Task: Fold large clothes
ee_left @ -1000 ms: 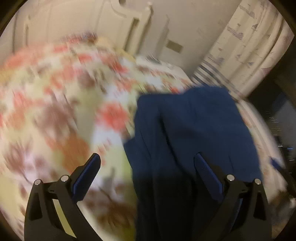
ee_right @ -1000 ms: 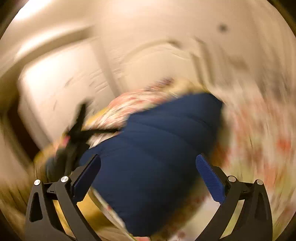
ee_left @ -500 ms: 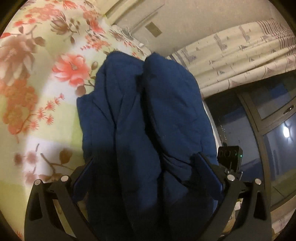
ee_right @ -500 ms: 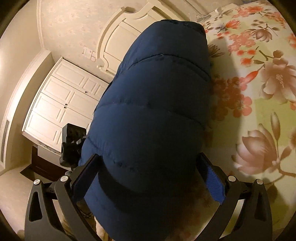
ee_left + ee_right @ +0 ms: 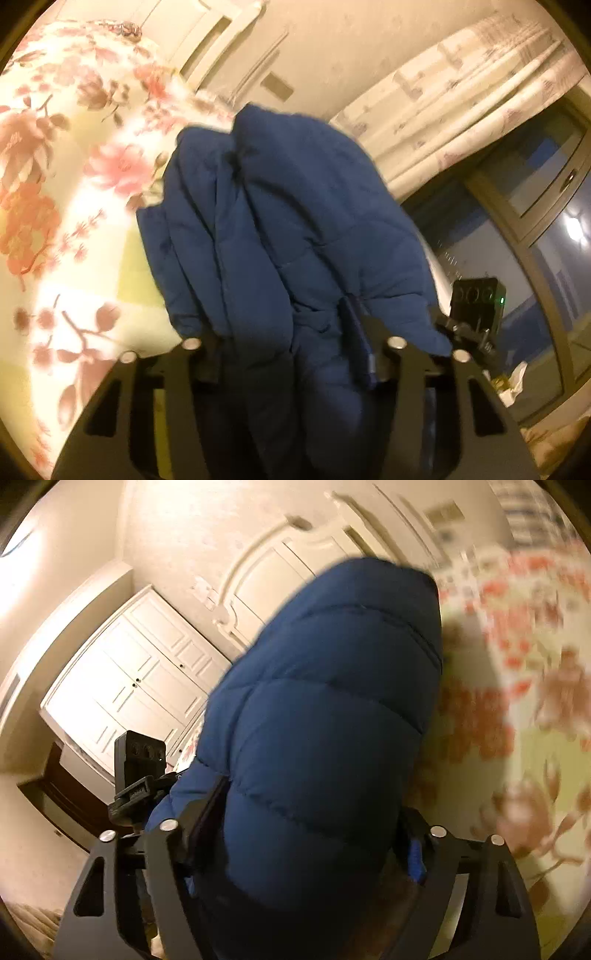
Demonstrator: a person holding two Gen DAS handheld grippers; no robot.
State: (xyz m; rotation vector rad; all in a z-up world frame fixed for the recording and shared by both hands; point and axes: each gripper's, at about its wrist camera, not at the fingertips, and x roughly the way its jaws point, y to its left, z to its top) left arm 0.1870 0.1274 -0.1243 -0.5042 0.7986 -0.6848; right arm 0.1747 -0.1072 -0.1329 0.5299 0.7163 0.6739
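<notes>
Crowding both views, jacket (image 5: 295, 221) hides bedspread (image 5: 55, 184).

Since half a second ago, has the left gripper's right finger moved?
Yes. The left gripper has just been closing: its right finger slid inward, away from the black camera unit, pressing into the blue puffer jacket between the jaws.

Navy quilted jacket (image 5: 295, 221) — on a bedspread (image 5: 74, 184) of pink and brown flowers over cream and pale green.
</notes>
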